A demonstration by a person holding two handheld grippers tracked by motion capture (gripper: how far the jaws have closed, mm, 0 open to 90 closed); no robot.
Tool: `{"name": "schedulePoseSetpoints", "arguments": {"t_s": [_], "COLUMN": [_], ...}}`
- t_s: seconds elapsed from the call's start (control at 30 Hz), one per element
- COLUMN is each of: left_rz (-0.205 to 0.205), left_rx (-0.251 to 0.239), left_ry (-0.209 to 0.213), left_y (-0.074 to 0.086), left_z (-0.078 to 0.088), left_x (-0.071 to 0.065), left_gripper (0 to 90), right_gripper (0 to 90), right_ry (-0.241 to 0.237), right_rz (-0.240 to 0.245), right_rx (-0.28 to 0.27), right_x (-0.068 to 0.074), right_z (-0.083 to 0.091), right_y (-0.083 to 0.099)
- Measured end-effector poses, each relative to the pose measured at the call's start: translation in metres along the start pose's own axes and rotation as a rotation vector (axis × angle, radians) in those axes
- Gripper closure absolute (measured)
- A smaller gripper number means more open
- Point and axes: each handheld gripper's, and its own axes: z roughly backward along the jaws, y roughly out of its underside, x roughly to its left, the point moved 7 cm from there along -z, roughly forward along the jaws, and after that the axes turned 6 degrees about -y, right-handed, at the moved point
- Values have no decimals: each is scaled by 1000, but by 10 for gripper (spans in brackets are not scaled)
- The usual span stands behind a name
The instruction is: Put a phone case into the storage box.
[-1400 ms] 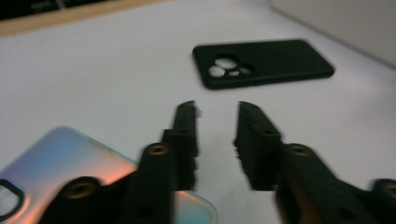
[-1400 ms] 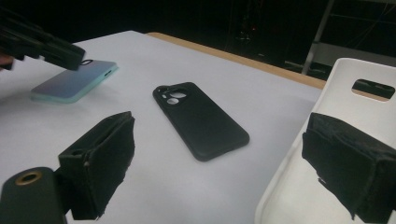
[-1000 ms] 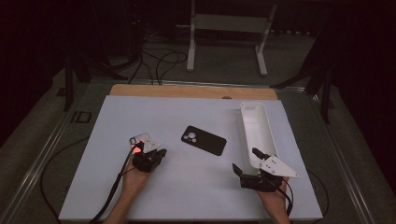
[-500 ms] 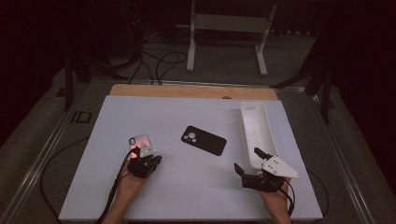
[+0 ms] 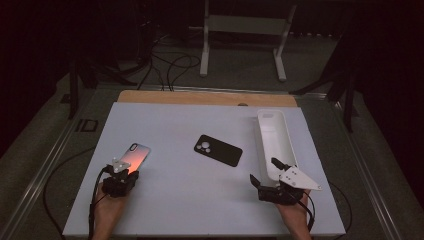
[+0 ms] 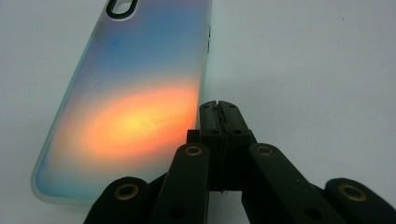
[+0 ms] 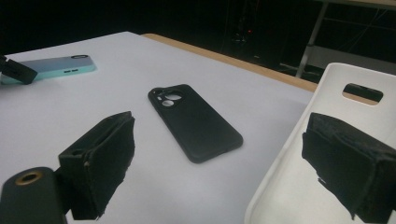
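An iridescent phone case [image 5: 135,155] [image 6: 130,102], orange in the middle with mint edges, lies back up at the table's left. My left gripper [image 5: 125,173] [image 6: 219,105] is shut, its tips at the case's near right edge with nothing between them. A black phone case [image 5: 218,150] [image 7: 194,121] lies back up mid-table. My right gripper [image 5: 264,171] [image 7: 224,158] stands open near the front right. Its left pad [image 7: 100,163] is over the bare table and its right pad [image 7: 345,163] is over the near end of the white tray [image 5: 276,131] [image 7: 336,79].
The white table top [image 5: 180,200] has a wooden strip [image 5: 200,97] along its far edge. Cables and a metal stand [image 5: 245,30] are on the dark floor beyond. The iridescent case [image 7: 60,65] and the left gripper's tip [image 7: 16,70] show far left in the right gripper view.
My left hand has slid left and toward the near edge, and the iridescent case now shows at full length in front of it. The right hand has stayed in place.
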Motion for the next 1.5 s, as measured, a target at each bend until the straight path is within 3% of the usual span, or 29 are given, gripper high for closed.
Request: {"name": "schedulePoseSetpoints", "arguments": {"t_s": [0.17, 0.37, 0.43, 0.47, 0.5, 0.6, 0.73, 0.8, 0.9, 1.23, 1.5], "left_rz": [16, 44, 26, 26, 3, -32, -21, -23, -39, -49, -37], "left_rx": [-39, -287, -358, -358, -417, -472, -473, -464, -457, -476, -422], "left_ry": [13, 119, 164, 164, 194, 232, 244, 206, 184, 195, 189], "left_y": [-3, -21, -24, -24, -26, -25, -23, -20, -19, -19, -19], "left_z": [1, 31, 42, 42, 55, 67, 72, 71, 72, 73, 67], "left_x": [1, 3, 1, 1, -4, -10, -11, -11, -13, -13, -1], "left_gripper": [900, 854, 806, 769, 667, 572, 309, 145, 28, 0, 1], "right_gripper": [94, 94, 94, 94, 94, 94, 94, 94, 93, 94, 94], "right_ry": [-3, -1, -5, -5, -9, -15, -22, -33, -42, -53, -56], "right_rz": [2, 5, 6, 6, 11, 10, 12, 7, 3, 17, 18], "right_rx": [1, 4, 5, 5, 3, 3, -11, -20, -30, -30, -22], "right_x": [0, -1, -1, -1, -1, -1, -1, -2, -4, -1, -1], "right_z": [0, 0, 0, 0, 0, 0, 2, 2, 2, 1, -1], "right_y": [0, 0, 0, 0, 0, -1, -3, -4, -5, -5, -3]}}
